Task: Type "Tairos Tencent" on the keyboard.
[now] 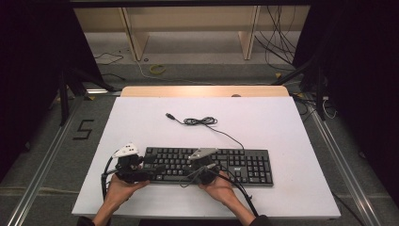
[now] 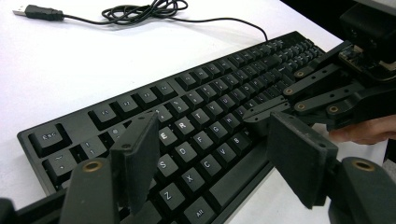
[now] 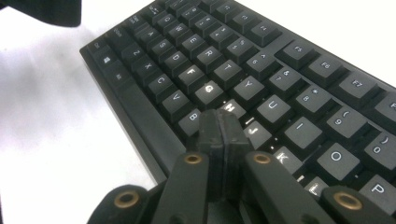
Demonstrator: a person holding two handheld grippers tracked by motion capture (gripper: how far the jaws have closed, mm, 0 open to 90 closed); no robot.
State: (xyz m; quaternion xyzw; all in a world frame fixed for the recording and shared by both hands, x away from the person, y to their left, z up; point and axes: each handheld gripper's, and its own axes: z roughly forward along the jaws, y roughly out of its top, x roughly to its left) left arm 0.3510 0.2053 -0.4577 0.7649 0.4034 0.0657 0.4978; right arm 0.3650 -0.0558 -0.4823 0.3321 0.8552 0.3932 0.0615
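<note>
A black keyboard (image 1: pixel 221 165) lies near the front of the white table (image 1: pixel 155 117). Its cable (image 1: pixel 207 123) runs back to a small coil, and the USB plug (image 1: pixel 169 115) lies unplugged. My left gripper (image 1: pixel 146 170) is at the keyboard's left end. In the left gripper view it stands open (image 2: pixel 212 135) above the letter keys (image 2: pixel 187 140), with nothing between its fingers. My right gripper (image 1: pixel 200 167) is over the middle of the keyboard. Its jaws are shut with nothing in them, their tip (image 3: pixel 222 123) down among the keys beside B (image 3: pixel 189 119) and H (image 3: pixel 229 107). The left gripper view also shows the right gripper (image 2: pixel 264 112).
A person's hands (image 1: pixel 219 186) hold both grippers from the front edge. A wooden strip (image 1: pixel 204 91) runs along the table's back edge. Past it, on the floor, are shelf legs (image 1: pixel 136 42) and loose cables (image 1: pixel 277 44). Metal rails (image 1: pixel 42 165) flank the table.
</note>
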